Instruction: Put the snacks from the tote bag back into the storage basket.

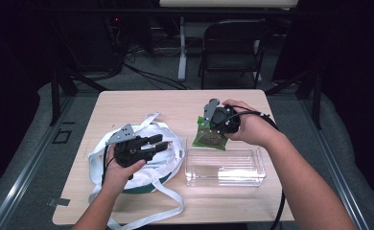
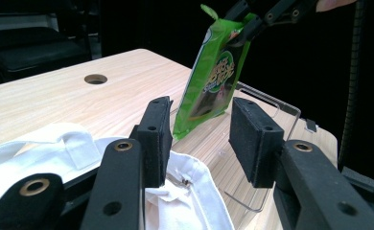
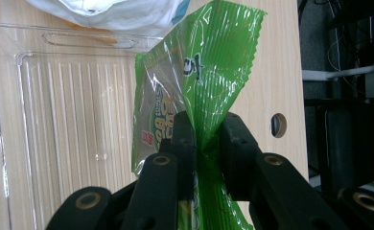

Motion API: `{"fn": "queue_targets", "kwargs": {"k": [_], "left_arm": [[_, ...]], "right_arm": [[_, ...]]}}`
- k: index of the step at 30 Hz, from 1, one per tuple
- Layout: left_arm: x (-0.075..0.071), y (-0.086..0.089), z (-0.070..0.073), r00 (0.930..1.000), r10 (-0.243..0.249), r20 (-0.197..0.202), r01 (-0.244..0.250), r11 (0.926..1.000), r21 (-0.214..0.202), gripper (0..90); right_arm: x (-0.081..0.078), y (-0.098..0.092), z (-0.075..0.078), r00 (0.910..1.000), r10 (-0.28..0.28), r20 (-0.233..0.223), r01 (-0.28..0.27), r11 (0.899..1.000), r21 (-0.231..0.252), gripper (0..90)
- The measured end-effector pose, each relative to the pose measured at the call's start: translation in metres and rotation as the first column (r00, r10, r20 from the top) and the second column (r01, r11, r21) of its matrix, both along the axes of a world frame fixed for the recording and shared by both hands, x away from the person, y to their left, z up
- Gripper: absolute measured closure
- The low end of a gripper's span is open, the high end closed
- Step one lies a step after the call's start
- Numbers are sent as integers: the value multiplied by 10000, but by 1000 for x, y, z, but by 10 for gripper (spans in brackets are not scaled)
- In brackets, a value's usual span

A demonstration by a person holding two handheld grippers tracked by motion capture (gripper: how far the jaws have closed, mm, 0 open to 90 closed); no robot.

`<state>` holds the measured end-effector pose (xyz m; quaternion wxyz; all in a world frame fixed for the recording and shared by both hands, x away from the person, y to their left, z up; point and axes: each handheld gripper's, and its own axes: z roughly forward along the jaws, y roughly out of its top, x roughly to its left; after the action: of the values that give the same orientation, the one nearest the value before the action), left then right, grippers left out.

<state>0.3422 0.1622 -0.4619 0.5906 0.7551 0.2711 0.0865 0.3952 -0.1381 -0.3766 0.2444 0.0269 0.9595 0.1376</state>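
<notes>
White bag (image 1: 168, 143) at my table's (image 1: 142, 103) left edge, chair (image 1: 233, 45) beyond its far edge.

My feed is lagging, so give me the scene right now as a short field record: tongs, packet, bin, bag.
right tongs: shut on green snack packet, pinching its crimped edge
packet position: hanging above the table, beside the clear plastic bin
left tongs: open, nothing between the pads, over the white cloth bag
bin contents: none visible
</notes>
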Motion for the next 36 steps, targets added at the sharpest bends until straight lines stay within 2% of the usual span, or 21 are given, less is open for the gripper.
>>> {"fn": "queue_targets", "kwargs": {"k": [3,5,16,18,20,24,29,34,36], "left_arm": [[0,0,0,10000,33,4,-33,10000,-43,592],[0,0,0,10000,28,-13,-28,10000,-3,592],[1,0,-2,10000,79,-43,-79,10000,13,593],[1,1,-2,9999,91,-66,-91,9999,44,593],[2,1,-3,9999,130,-49,-130,9999,55,593],[2,1,-3,9999,98,-57,-98,9999,47,593],[3,1,-4,9998,173,-53,-173,9998,81,595],[3,2,-4,9997,220,-54,-219,9998,36,595],[3,2,-4,9997,224,-66,-223,9997,57,595]], "right_arm": [[2,2,-5,10000,29,-5,-29,9999,-148,776],[3,2,-9,10000,-1,-68,1,10000,-21,776],[9,14,-32,9998,126,-179,-134,9990,-421,776],[10,16,-35,9997,145,-205,-152,9992,-359,776],[11,18,-37,9997,174,-145,-182,9984,-543,776],[11,23,-42,9997,249,-72,-253,9978,-613,776],[12,30,-49,9990,441,31,-435,9940,-1002,776],[12,37,-53,9982,565,218,-535,9913,-1202,775],[13,38,-56,9981,573,245,-542,9920,-1141,775]]}}
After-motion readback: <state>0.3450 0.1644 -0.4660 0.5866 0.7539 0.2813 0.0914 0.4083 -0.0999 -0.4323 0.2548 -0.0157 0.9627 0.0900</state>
